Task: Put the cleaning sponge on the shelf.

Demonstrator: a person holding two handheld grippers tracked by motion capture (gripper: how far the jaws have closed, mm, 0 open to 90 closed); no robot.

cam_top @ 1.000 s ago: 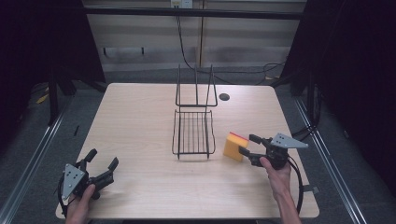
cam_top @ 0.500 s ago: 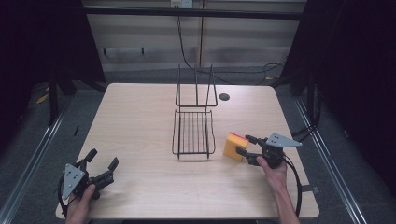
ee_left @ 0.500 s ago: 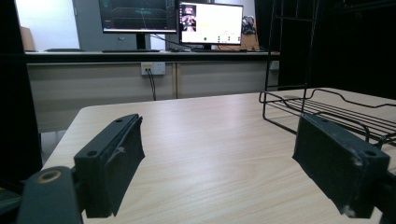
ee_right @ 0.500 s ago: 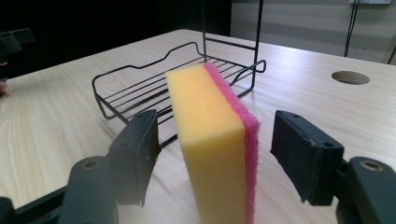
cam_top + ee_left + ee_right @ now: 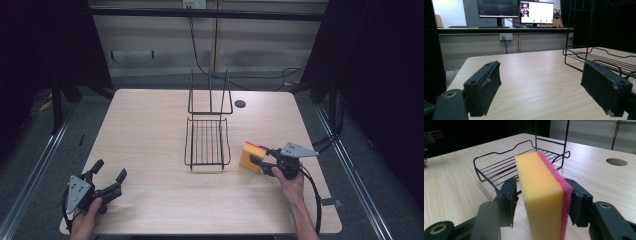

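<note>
On the worktop, your right tongs, just closing, straddle the upright sponge beside the rack; left tongs gape empty

The bench carries a wire rack at its centre, with the upright frame of the rack on the far side and its flat basket toward the person. A sponge stands on edge on the bench just to the right of the rack's near right corner, apart from the wire. The right gripper lies directly right of the sponge, level with the bench, with the sponge between its jaws. A cable hole sits in the bench behind and to the right of the rack. The left gripper rests at the near left corner of the bench, well apart from the rack, pointing toward the far side. Behind the bench, a cable hangs down a wall.
</note>
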